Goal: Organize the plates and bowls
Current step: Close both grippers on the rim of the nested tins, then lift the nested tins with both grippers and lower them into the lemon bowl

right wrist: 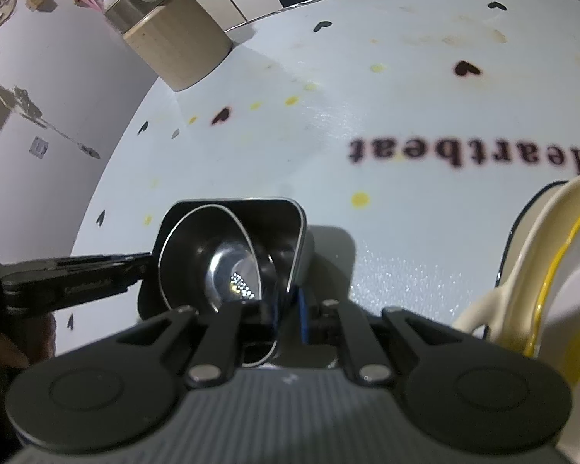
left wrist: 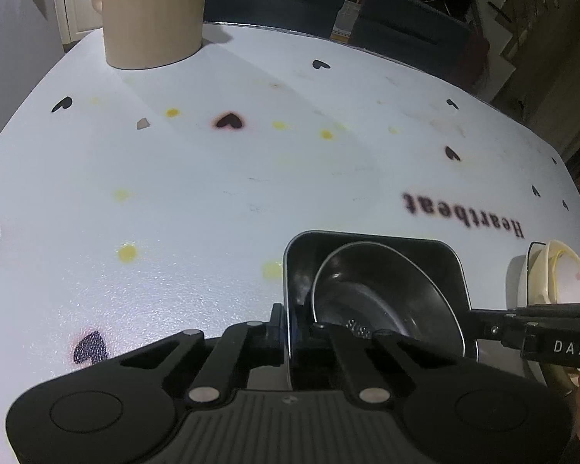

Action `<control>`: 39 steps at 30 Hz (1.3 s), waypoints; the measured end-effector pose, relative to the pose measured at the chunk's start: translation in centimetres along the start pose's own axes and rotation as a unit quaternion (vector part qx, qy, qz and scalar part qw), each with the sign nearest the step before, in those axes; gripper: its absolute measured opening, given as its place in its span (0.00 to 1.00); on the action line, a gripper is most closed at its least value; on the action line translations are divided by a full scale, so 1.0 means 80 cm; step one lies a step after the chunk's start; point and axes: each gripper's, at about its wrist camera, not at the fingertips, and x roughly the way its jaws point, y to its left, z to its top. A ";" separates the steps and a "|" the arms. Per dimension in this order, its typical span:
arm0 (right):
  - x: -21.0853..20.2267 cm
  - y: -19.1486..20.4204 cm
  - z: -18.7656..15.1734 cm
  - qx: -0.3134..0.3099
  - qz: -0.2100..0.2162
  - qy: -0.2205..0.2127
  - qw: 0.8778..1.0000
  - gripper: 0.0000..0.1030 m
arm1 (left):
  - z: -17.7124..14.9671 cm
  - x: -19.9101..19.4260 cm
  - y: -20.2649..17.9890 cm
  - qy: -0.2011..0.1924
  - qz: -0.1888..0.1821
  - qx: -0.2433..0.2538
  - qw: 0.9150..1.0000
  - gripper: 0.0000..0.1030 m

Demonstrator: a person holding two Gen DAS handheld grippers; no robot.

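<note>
both grippers pinched opposite walls of the square dark metal tray [left wrist: 371,247]: left gripper [left wrist: 299,338], right gripper [right wrist: 288,311], steadying the round steel bowl [left wrist: 371,290] nested inside.

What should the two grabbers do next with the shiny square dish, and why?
Probably lift it together, slowly and level. The left gripper and right gripper each have their jaws shut on opposite walls of the square metal dish, and a round metal bowl lies tilted inside, so it might slide.
</note>
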 end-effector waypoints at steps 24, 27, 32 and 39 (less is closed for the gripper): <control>-0.072 -0.028 0.012 0.045 0.093 -0.095 0.990 0.05 | 0.003 -0.080 0.010 -0.117 -0.068 -0.127 0.983 0.08; -0.086 -0.029 0.012 0.050 0.108 -0.108 0.987 0.05 | 0.000 -0.088 0.004 -0.127 -0.078 -0.137 0.979 0.08; -0.118 -0.043 0.008 0.055 0.120 -0.131 0.983 0.05 | -0.003 -0.102 -0.027 -0.141 -0.094 -0.119 0.978 0.08; -0.162 -0.072 -0.011 0.062 0.121 -0.152 0.979 0.05 | -0.008 -0.105 -0.078 -0.145 -0.123 -0.096 0.977 0.08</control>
